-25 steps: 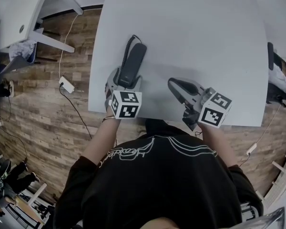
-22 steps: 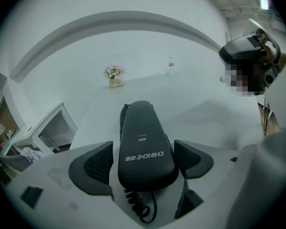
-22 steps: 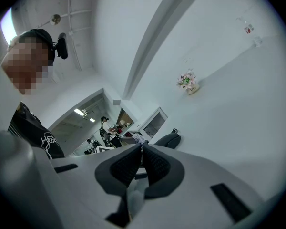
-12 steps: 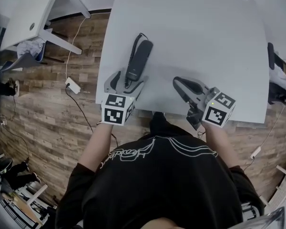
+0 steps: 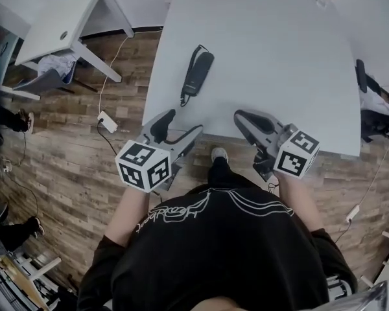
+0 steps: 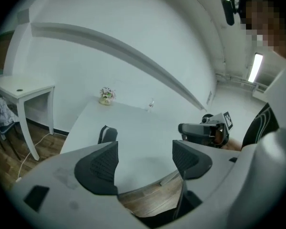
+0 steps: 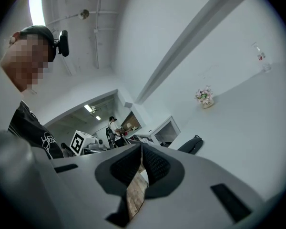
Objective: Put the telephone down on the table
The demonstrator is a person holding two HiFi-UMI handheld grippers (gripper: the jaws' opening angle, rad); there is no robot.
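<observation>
The telephone handset (image 5: 198, 73) lies flat on the white table (image 5: 279, 57), touched by neither gripper.
It sits ahead of the left gripper (image 5: 180, 125), whose jaws gape wide and empty; the right gripper (image 5: 241, 117), further right, has its jaws pressed together on nothing.

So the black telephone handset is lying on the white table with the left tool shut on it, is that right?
Not quite. The black telephone handset lies on the white table, but the left tool is open and apart from it, as the left gripper view shows.
</observation>
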